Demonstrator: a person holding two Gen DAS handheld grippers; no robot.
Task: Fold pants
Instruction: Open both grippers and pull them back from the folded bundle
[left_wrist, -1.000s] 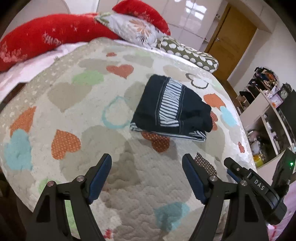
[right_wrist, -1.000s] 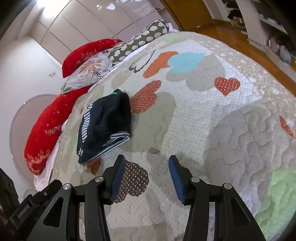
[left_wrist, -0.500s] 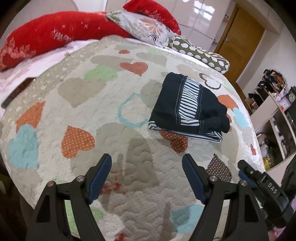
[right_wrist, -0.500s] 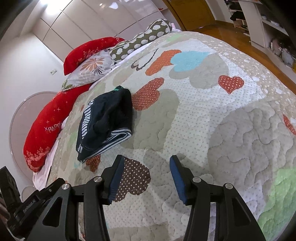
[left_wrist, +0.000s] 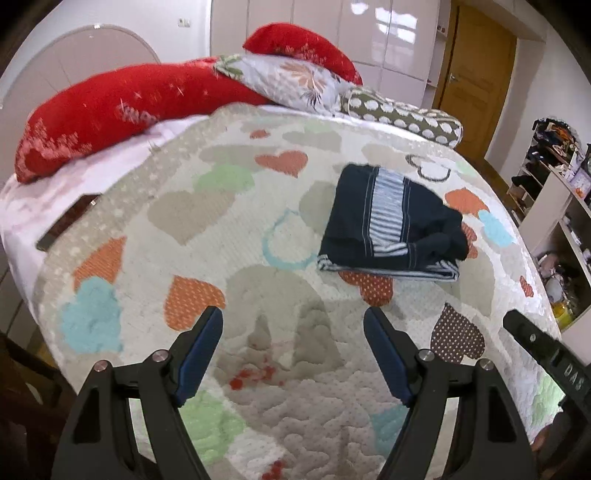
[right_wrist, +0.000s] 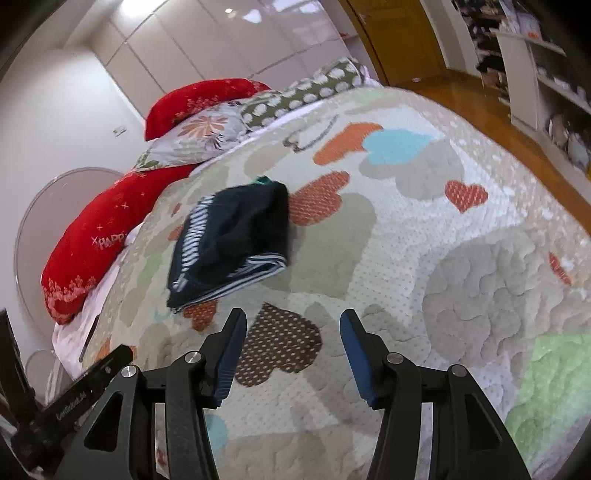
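The dark navy pants with a blue-and-white striped band lie folded in a compact bundle on the heart-patterned quilt. They also show in the right wrist view. My left gripper is open and empty, held above the quilt, short of the pants and to their left. My right gripper is open and empty, held short of the pants and to their right. Neither touches the pants.
Red pillows, a floral pillow and a polka-dot bolster line the head of the bed. Shelves with clutter and a wooden door stand to the right. The bed edge falls to a wooden floor.
Both grippers have drawn back and lifted away from the folded pants, which look smaller and farther off. The pants have not moved. Both grippers stay open.
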